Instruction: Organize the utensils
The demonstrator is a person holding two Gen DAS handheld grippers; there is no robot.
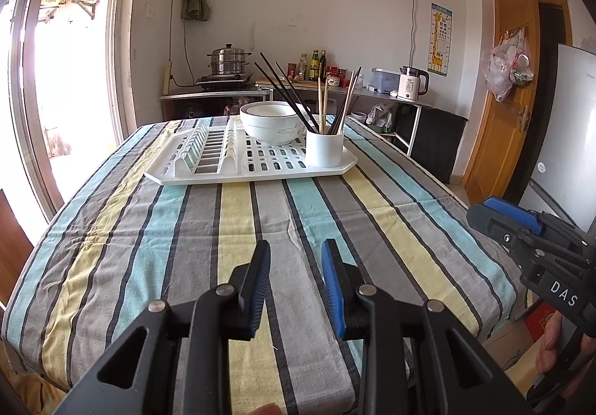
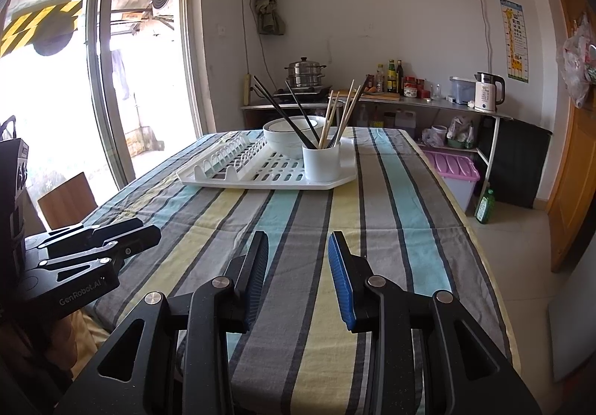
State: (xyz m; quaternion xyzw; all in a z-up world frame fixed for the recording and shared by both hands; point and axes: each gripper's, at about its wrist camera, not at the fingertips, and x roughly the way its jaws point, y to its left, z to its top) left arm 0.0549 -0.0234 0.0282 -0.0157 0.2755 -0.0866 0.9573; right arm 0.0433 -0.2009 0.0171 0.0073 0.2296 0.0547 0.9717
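I've got both units hovering over the near end of the bench (image 1: 391,214), which is covered in a striped cloth of grey, yellow, teal and black. Left hand-held gripper (image 1: 296,288): jaws apart, nothing between the blue-ribbed pads, only cloth below. Right hand-held gripper (image 2: 298,281): same, jaws apart and empty, gap looks a bit wider than the left.

Each one shows in the other's camera: right unit at the right edge of the left view, left unit at the left edge of the right view. Both are well short of the rack.

White slotted plastic dish rack (image 1: 260,169) sits flat at the far end of the bench. On it:
- white round ceramic bowl with a dark rim line (image 1: 273,123), at the back of the rack
- white cylindrical utensil cup (image 1: 324,149), at the rack's near right corner, just in front of the bowl
- black chopsticks (image 1: 283,91) and light wooden chopsticks (image 1: 323,98) standing in the cup, fanned out, the black ones leaning left over the bowl

Plate slots on the rack's left side hold nothing. Can't tell how many chopsticks are in there.
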